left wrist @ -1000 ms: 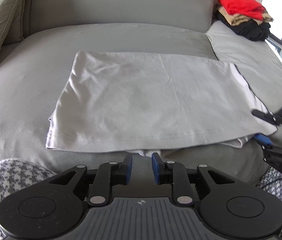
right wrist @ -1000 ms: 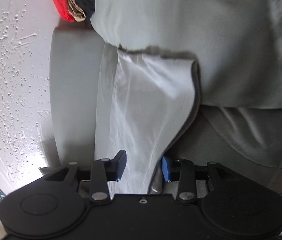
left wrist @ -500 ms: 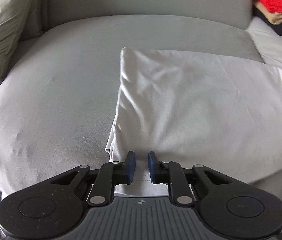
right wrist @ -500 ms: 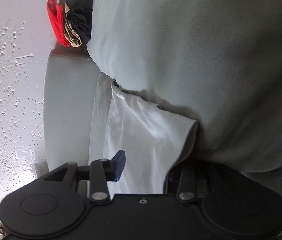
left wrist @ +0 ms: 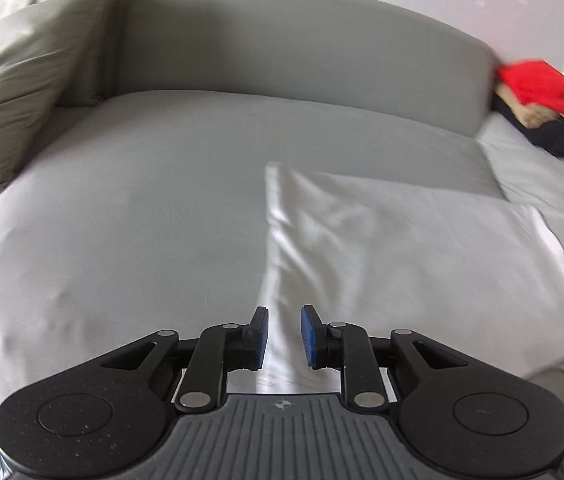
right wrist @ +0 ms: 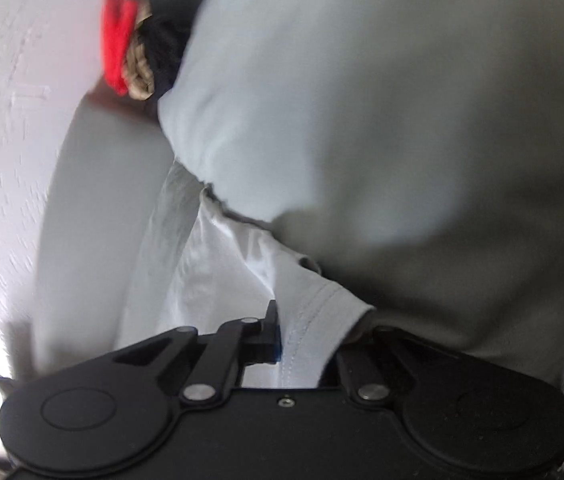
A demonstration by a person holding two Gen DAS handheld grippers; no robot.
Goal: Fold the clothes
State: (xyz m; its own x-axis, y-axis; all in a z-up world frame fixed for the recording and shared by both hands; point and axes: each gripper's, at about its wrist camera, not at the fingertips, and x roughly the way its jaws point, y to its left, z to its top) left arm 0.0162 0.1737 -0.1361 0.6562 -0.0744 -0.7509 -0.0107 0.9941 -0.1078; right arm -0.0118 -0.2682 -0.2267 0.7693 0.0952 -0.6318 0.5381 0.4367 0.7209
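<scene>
Left gripper [left wrist: 284, 330]: fingers narrowly parted, empty, over near left edge of white garment [left wrist: 402, 248] lying flat on grey sofa [left wrist: 142, 208]. Right gripper [right wrist: 302, 344]: fingers straddling garment's hemmed corner; grip indeterminate. Folded pile [left wrist: 538, 104] far right.

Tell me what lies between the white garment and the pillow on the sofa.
Only bare grey sofa cushion separates the white garment from the pillow; the left wrist view shows it.

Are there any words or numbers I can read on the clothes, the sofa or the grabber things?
None can be read.
left gripper: only a small round cross mark on its body, no letters.
white garment: plain.
pile of folded clothes: blurred, no print visible.
sofa: plain.
</scene>
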